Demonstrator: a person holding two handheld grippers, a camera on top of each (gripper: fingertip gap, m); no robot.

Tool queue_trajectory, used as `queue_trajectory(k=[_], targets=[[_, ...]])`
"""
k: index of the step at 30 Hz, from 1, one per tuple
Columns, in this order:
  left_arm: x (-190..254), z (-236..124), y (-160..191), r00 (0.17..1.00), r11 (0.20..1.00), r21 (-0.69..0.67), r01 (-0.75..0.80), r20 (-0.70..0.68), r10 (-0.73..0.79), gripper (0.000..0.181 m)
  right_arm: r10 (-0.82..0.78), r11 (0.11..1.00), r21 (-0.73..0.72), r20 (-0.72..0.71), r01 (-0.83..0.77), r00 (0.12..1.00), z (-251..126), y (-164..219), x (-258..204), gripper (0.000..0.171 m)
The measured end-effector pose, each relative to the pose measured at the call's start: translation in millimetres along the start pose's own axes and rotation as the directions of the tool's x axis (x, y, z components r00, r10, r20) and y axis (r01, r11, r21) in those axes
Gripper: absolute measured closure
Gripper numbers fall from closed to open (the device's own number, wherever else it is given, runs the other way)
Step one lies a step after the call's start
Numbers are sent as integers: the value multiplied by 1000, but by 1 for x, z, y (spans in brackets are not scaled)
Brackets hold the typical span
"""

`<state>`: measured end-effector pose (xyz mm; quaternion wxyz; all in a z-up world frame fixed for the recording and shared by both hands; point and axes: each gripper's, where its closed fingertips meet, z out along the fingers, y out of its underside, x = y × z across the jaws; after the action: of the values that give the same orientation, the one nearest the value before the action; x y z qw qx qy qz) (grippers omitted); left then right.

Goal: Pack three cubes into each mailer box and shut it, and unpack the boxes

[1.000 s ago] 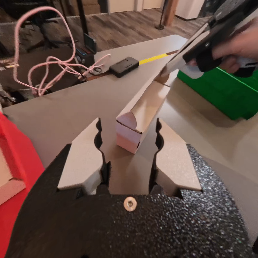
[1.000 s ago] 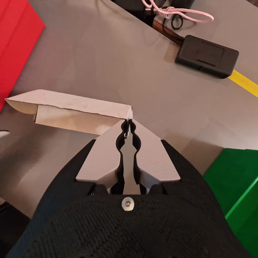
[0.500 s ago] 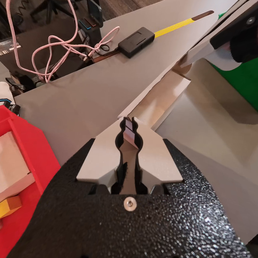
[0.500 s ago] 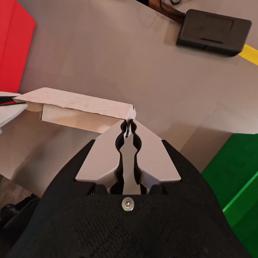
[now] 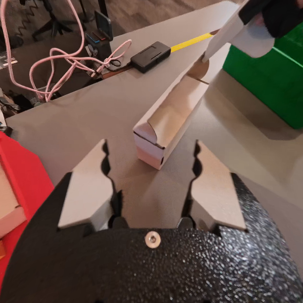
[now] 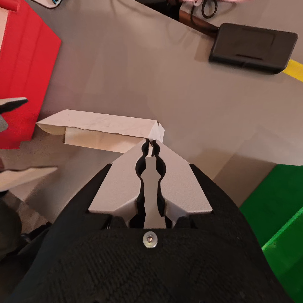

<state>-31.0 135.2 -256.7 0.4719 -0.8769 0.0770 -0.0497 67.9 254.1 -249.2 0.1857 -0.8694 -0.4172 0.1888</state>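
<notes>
A long white mailer box lies on the grey table, its near end toward my left gripper. Its lid lies over it with the long edge slightly ajar, and its inside is hidden. My left gripper is open and empty, fingers either side of the box's near end without touching it. My right gripper is shut on the flap at the box's far end. It also shows in the left wrist view, at the top right. The left gripper's fingers show at the left edge of the right wrist view.
A red bin holding another white box stands at the left. A green bin stands at the right. A black device, yellow tape and pink cables lie at the table's far edge.
My left gripper was open, shut on the box's near end half a second ago, and has now opened and drawn back. My right gripper has stayed shut on the far flap.
</notes>
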Motion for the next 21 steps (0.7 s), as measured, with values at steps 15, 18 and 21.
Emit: queue_trajectory(k=[15,18,21], targets=[[8,81,37,968,974,134,-183,-148,203,97,-271,953,107,-116,284,955,13,0,5,170],[10,82,36,962,965,140,-223,-128,241,108,-308,946,51,-176,321,935,11,0,7,171],[9,82,38,969,979,89,-181,-154,193,110,-255,965,16,-159,260,954,11,-2,6,171]])
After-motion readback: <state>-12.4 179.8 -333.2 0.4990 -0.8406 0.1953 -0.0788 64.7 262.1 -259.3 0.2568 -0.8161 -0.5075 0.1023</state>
